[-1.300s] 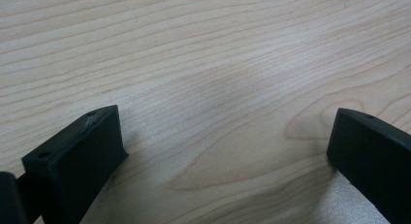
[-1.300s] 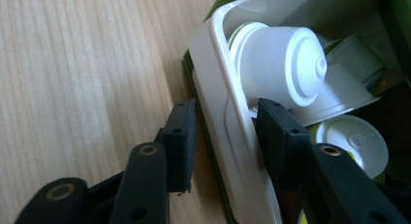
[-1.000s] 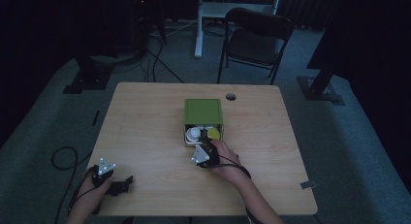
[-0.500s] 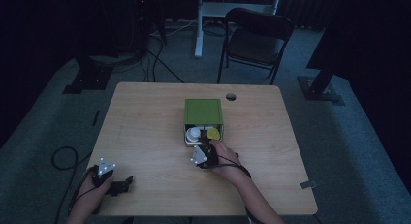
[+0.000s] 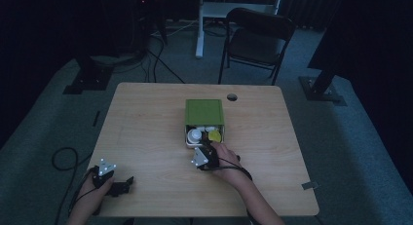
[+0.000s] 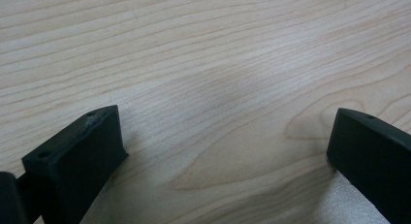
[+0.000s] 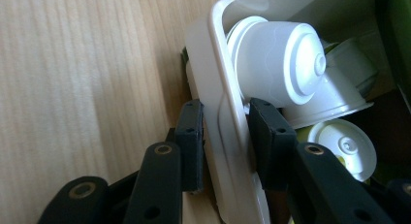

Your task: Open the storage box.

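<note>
Centre of the high view: table [image 5: 146, 137] first, biggest thing I've got, pale wood with lots of bare room.
Box: green box [image 5: 204, 111] sits just above middle frame, its white drawer [image 5: 188, 142] slid out toward the bottom edge.
Drawer handling: thin plastic, I judge it light and a bit flexy, slick on the wood; best hold is the front lip, pinched through its thickness.
Cargo: white capsules [image 7: 283, 56] loose inside, likely to rattle or tip if I jerk it.
Right gripper: right gripper [image 7: 224, 136] has just been closing; its pads are now clamped on that lip, one pad outside, one inside the drawer.
Left gripper: left gripper [image 5: 114, 186] parked lower left of the high view, jaws wide apart over bare wood, nothing between them.
View difference: right gripper view gives me the pinch itself and the capsules crowding the inner pad; high view gives me the layout and a yellow-green item [image 5: 215, 136] in the drawer.
</note>
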`<state>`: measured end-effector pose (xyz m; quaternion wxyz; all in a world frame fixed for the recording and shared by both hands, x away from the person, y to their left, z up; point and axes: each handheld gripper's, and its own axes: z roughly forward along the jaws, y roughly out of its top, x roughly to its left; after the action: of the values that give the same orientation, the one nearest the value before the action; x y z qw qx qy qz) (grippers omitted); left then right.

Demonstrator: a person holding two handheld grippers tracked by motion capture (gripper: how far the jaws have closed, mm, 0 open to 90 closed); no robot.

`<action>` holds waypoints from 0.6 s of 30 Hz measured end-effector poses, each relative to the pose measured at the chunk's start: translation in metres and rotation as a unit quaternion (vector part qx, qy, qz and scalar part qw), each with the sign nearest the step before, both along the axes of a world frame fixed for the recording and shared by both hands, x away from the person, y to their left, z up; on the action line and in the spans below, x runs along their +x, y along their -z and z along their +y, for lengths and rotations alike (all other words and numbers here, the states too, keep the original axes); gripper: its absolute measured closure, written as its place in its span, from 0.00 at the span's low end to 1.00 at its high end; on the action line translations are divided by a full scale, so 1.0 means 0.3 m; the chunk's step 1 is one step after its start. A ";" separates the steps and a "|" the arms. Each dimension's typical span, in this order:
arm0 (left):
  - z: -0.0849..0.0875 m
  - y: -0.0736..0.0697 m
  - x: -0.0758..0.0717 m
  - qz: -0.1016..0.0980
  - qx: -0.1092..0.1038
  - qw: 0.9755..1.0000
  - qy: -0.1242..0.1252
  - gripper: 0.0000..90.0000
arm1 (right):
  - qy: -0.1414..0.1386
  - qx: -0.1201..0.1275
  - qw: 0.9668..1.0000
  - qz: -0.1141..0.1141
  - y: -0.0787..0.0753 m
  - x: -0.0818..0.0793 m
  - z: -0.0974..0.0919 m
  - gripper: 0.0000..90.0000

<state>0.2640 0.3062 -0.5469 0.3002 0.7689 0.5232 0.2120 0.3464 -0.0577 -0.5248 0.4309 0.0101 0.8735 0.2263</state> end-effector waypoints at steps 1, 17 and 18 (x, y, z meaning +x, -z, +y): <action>0.000 0.000 0.000 0.000 0.000 1.000 0.000 0.00 | -0.002 0.000 1.000 -0.001 0.001 -0.007 -0.001 0.75; 0.000 0.000 0.000 0.000 0.000 1.000 0.000 0.00 | -0.010 -0.012 1.000 -0.003 -0.002 -0.066 -0.001 0.76; 0.000 0.000 0.000 0.000 0.000 1.000 0.000 0.00 | -0.012 -0.014 1.000 -0.004 -0.001 -0.076 -0.002 0.77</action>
<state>0.2640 0.3062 -0.5470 0.3002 0.7689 0.5233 0.2118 0.3237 -0.0582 -0.5244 0.4320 -0.0071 0.8748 0.2192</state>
